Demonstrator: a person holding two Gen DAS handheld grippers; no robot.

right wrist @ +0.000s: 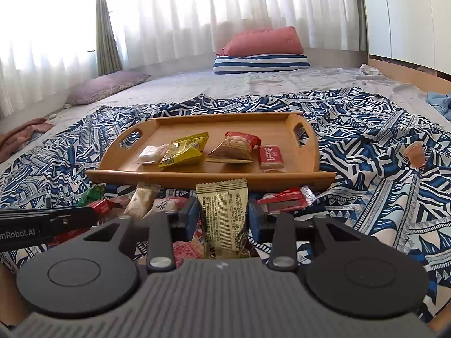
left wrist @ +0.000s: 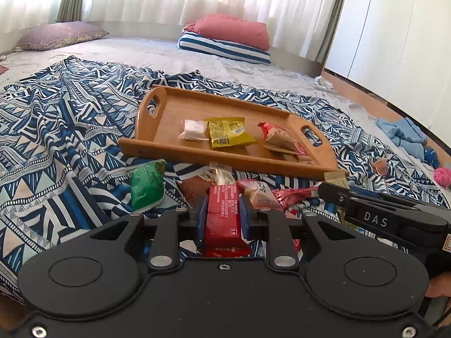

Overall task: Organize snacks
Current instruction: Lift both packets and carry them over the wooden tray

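Note:
A wooden tray (left wrist: 169, 104) (right wrist: 197, 122) sits on a blue patterned blanket and holds a white packet (right wrist: 150, 153), a yellow packet (right wrist: 184, 152), a red nut packet (right wrist: 235, 146) and a Biscoff biscuit (right wrist: 270, 156). My left gripper (left wrist: 222, 214) is shut on a red snack bar (left wrist: 224, 222), just before the tray's near rim. My right gripper (right wrist: 224, 215) is shut on a gold snack packet (right wrist: 224, 214), also before the near rim. Loose snacks lie between the grippers and the tray, among them a green packet (left wrist: 146, 184) and a red wrapper (right wrist: 284, 198).
The blanket (right wrist: 380, 169) covers a grey mattress with a purple pillow (right wrist: 108, 86) at the left and a red pillow on a striped one (right wrist: 260, 56) at the back. Blue cloth (left wrist: 403, 133) and a pink ball (left wrist: 442, 176) lie at the right.

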